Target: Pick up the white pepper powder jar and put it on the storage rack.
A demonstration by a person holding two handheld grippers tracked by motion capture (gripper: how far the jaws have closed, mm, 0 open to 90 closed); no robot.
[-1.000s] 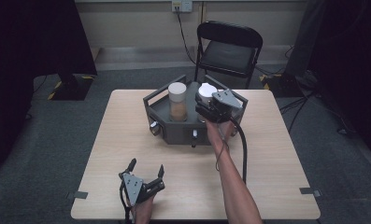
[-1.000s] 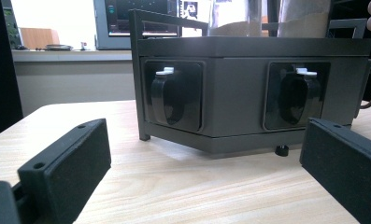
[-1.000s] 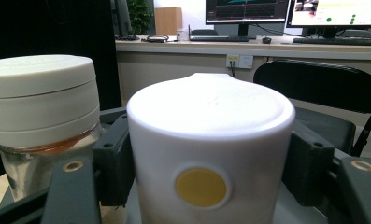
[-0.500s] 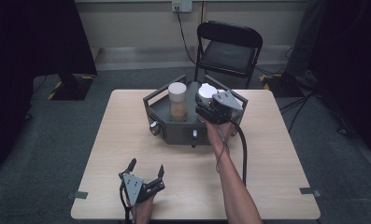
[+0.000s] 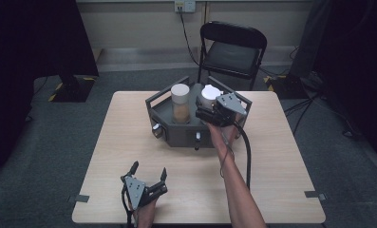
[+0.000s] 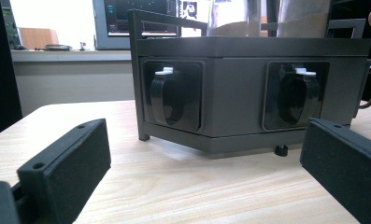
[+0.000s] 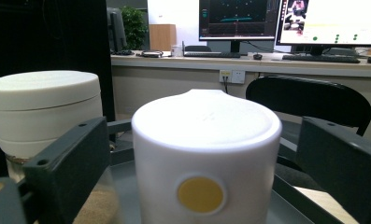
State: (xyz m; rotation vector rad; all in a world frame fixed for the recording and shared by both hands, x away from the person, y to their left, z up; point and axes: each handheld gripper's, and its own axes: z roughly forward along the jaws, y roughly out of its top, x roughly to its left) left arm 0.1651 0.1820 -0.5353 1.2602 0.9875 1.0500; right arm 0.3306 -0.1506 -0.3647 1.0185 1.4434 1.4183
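white canister point(image 7: 205, 158) stands between the right claw's point(image 5: 209, 112) jaws, which have just been spreading and no longer pinch it, so it looks set down in the dark tray point(image 5: 163, 105), while the left claw point(image 5: 149, 181) rests spread near the table point(image 5: 281, 156) edge.

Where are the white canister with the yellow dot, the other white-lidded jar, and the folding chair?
white canister point(image 7: 205, 140): right gripper view, front wall above its yellow dot.
white-lidded jar point(image 5: 180, 92): high view, middle of its lid.
folding chair point(image 5: 230, 56): high view, seat.
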